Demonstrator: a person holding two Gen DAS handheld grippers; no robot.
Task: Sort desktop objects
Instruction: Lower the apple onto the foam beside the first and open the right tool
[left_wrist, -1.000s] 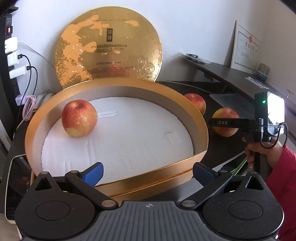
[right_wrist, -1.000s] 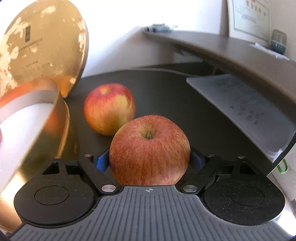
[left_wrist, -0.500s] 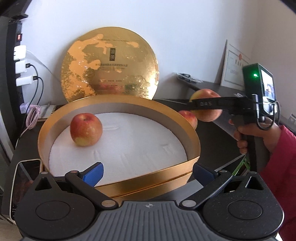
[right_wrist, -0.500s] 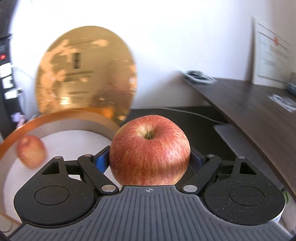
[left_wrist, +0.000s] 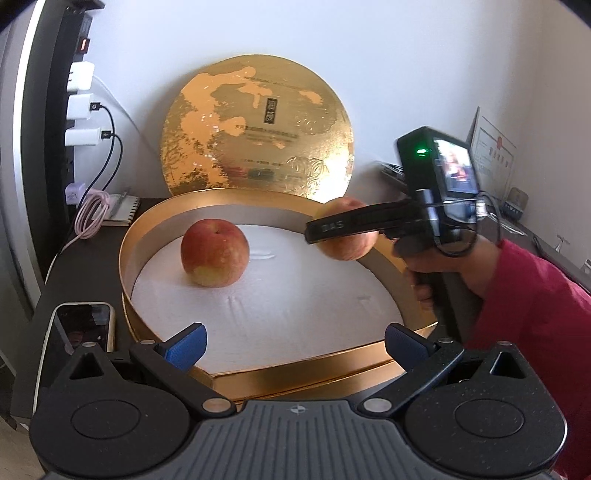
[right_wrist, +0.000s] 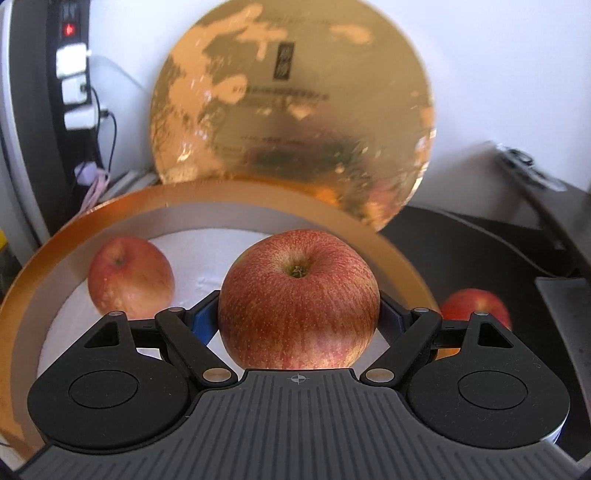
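Observation:
A round gold box (left_wrist: 127, 258) (right_wrist: 33, 266) with a white foam floor holds one red apple (left_wrist: 214, 256) (right_wrist: 129, 277) at its left. My right gripper (right_wrist: 298, 314) (left_wrist: 334, 232) is shut on a second red apple (right_wrist: 298, 299) (left_wrist: 347, 245), held in the air over the box's right rim. A third apple (right_wrist: 474, 306) lies on the dark desk to the right of the box. My left gripper (left_wrist: 293, 341) stands open at the box's near rim, with nothing between its blue pads (left_wrist: 186, 343).
The gold lid (left_wrist: 258, 125) (right_wrist: 291, 107) leans on the wall behind the box. A phone (left_wrist: 81, 328) lies left of the box, with a pink cable (left_wrist: 92, 218), a notebook and wall chargers (left_wrist: 79, 110) beyond. A person's hand and red sleeve (left_wrist: 535, 295) hold the right gripper.
My right gripper has lifted its apple off the desk and carried it left, over the box's right rim. The left gripper has drawn back a little; more of the desk and phone shows.

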